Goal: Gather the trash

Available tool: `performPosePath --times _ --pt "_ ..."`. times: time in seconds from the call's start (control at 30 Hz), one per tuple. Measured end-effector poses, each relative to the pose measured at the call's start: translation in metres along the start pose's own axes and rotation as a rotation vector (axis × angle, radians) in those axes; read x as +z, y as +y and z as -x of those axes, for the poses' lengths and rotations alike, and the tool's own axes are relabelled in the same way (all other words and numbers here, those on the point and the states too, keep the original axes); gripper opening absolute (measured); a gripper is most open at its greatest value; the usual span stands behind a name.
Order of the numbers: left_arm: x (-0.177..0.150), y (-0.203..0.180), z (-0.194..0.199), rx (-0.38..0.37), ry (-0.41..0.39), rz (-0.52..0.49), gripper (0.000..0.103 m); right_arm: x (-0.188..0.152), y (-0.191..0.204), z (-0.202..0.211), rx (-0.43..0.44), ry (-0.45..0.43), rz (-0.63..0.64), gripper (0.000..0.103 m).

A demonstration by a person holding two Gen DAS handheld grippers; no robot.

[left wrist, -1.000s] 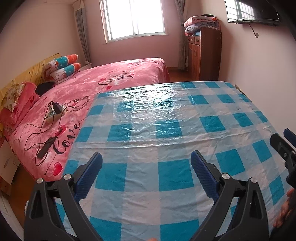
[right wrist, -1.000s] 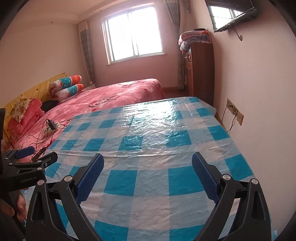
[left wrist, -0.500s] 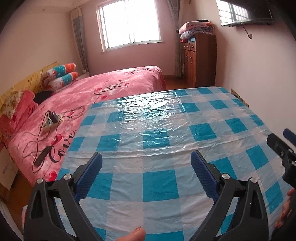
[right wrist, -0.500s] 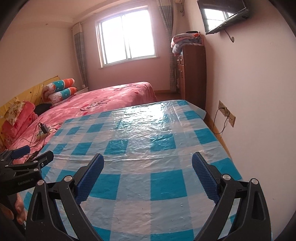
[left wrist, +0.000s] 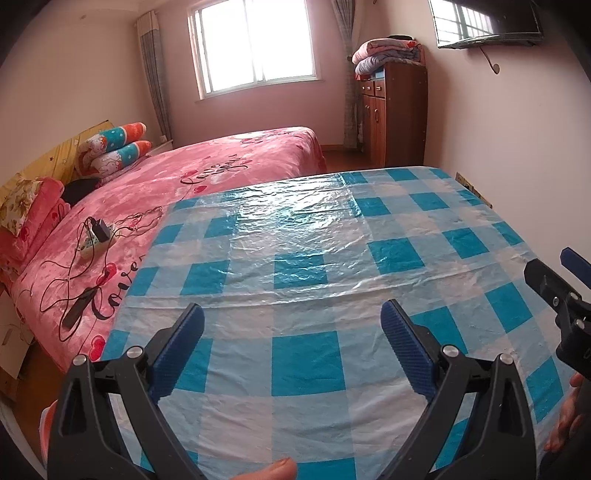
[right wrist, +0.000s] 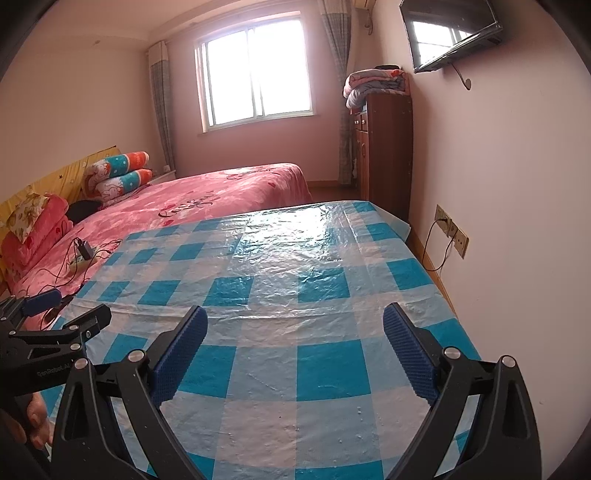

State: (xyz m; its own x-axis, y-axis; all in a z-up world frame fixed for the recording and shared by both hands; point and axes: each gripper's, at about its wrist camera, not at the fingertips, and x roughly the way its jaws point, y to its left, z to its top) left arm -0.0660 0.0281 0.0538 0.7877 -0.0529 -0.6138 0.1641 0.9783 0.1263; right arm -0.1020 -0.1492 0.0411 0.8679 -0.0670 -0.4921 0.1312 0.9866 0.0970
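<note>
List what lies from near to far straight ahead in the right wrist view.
Open right gripper → blue-and-white checked plastic tablecloth → pink heart-print bedspread → bright sliding window.

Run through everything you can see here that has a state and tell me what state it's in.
left gripper: jaws open, holding nothing
right gripper: jaws open, holding nothing
checked tablecloth: spread flat, wrinkled, bare
cabinet: doors shut, folded blankets on top
wall TV: off
charger: plugged into power strip on bed
</note>
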Motion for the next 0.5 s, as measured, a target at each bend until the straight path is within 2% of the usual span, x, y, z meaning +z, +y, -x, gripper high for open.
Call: performPosePath --times 0.5 --pt "-0.0042 -0.0027 -0.003 0.011 0.012 -0.003 0.097 -0.0023 0.0023 -0.005 0.001 0.012 0.015 0.095"
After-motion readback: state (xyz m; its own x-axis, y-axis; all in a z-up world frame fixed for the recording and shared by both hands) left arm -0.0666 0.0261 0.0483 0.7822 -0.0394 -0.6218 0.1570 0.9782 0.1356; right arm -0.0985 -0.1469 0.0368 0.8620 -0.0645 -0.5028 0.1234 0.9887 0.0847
